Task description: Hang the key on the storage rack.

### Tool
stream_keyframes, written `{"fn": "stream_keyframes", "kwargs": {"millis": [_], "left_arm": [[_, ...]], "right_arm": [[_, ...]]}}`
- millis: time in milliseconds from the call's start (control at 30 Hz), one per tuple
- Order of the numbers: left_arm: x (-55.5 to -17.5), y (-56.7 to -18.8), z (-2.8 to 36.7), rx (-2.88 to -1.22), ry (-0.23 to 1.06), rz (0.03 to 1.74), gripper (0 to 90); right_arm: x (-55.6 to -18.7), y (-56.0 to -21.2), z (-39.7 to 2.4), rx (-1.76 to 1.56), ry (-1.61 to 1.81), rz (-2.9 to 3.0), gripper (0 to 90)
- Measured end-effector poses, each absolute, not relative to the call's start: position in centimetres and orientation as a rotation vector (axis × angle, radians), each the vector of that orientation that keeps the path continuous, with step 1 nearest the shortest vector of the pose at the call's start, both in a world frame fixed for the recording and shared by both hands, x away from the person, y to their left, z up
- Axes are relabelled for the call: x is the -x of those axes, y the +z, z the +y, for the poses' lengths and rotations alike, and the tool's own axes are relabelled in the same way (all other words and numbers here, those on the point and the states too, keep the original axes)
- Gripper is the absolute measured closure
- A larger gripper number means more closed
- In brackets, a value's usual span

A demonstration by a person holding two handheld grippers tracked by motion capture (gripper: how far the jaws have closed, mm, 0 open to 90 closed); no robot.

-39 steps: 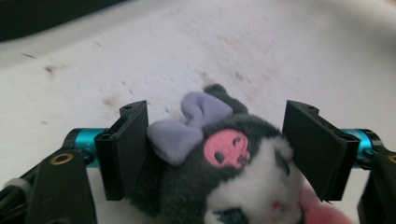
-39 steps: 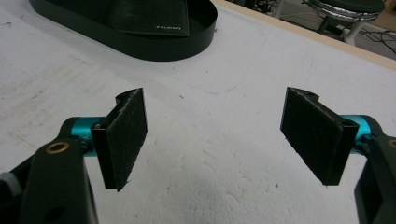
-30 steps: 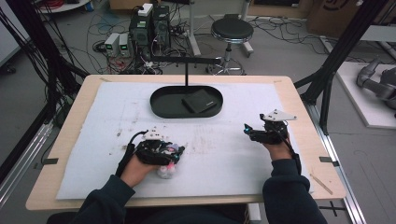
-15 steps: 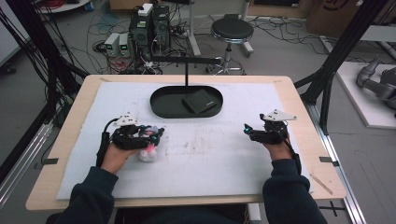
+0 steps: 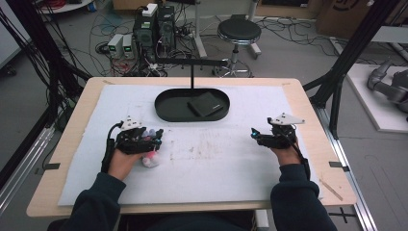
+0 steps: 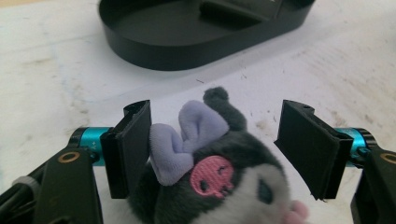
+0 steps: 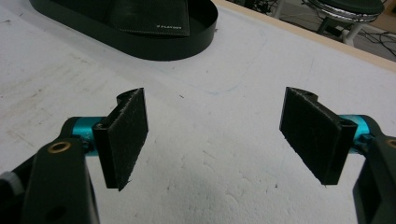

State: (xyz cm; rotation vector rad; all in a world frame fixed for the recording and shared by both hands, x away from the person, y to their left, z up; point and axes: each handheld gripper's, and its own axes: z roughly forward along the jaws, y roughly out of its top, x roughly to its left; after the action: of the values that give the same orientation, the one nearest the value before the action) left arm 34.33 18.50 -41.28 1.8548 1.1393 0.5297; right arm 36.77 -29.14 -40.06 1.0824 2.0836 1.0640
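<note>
A light wooden table [image 5: 308, 103] carries a white foam mat [image 5: 216, 163] that covers most of its top and shows faint brown smudges near its middle. At the far middle of the mat stands a black oval tray [image 5: 166, 108] with a low wall; a flat black leather wallet [image 5: 206, 104] lies inside it toward the right, and in the right gripper view the wallet [image 7: 149, 18] shows pale stitching and small printed letters.

The right gripper [image 5: 257, 136] sits low over the right part of the mat, held in the person's right hand and pointing left. In its own view the right gripper [image 7: 215, 135] has its two black padded jaws spread wide with only bare mat between them.

The left gripper [image 5: 156, 139] is on the left part of the mat, near of the tray's left end. Its jaws have just been opening. In the left gripper view they stand well apart around a small dark grey plush toy with a white face, a lilac bow and a pink skull patch [image 6: 219, 172]. The left pad just touches the bow, while the right pad is clear of the toy, so nothing is clamped. In the high view the toy [image 5: 150, 159] rests on the mat right under the left gripper, well apart from the tray.
</note>
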Motion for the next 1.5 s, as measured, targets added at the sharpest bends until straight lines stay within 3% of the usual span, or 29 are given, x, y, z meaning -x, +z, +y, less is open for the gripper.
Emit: {"fn": "stream_keyframes", "kwargs": {"millis": [333, 500, 667, 867, 933, 1100, 1267, 1367, 1500], "left_arm": [[-32.6, -41.3, 17.6, -1.885, 0.569, 1.310, 24.9], [-33.6, -43.1, 17.8, -1.923, 0.498, 1.321, 21.4], [-34.7, -42.9, 18.7, -1.977, 0.430, 1.137, 36.6], [-35.2, -43.2, 18.2, -2.069, 0.346, 0.700, 39.8], [-35.0, -43.3, 17.5, -2.097, 0.355, 0.669, 38.8], [-34.9, -42.6, 17.0, -2.002, 0.416, 0.869, 22.5], [-33.7, -41.9, 16.4, -1.954, 0.505, 1.001, 22.0], [-33.2, -42.1, 16.3, -1.948, 0.493, 1.146, 22.0], [-33.2, -42.6, 16.3, -1.936, 0.434, 1.209, 22.1]], "right_arm": [[-36.8, -40.1, -29.1, -1.079, 1.061, 2.090, 23.9], [-36.8, -40.1, -29.1, -1.080, 1.057, 2.088, 24.1], [-36.8, -40.2, -29.1, -1.080, 1.052, 2.094, 24.2], [-36.9, -40.2, -29.0, -1.075, 1.047, 2.101, 24.2], [-36.9, -40.2, -29.0, -1.073, 1.047, 2.102, 24.2], [-36.9, -40.3, -29.0, -1.071, 1.042, 2.106, 24.4], [-36.9, -40.2, -29.0, -1.073, 1.046, 2.105, 24.5], [-36.9, -40.2, -29.1, -1.071, 1.046, 2.105, 24.5], [-36.9, -40.3, -29.0, -1.067, 1.043, 2.110, 24.6]]}}
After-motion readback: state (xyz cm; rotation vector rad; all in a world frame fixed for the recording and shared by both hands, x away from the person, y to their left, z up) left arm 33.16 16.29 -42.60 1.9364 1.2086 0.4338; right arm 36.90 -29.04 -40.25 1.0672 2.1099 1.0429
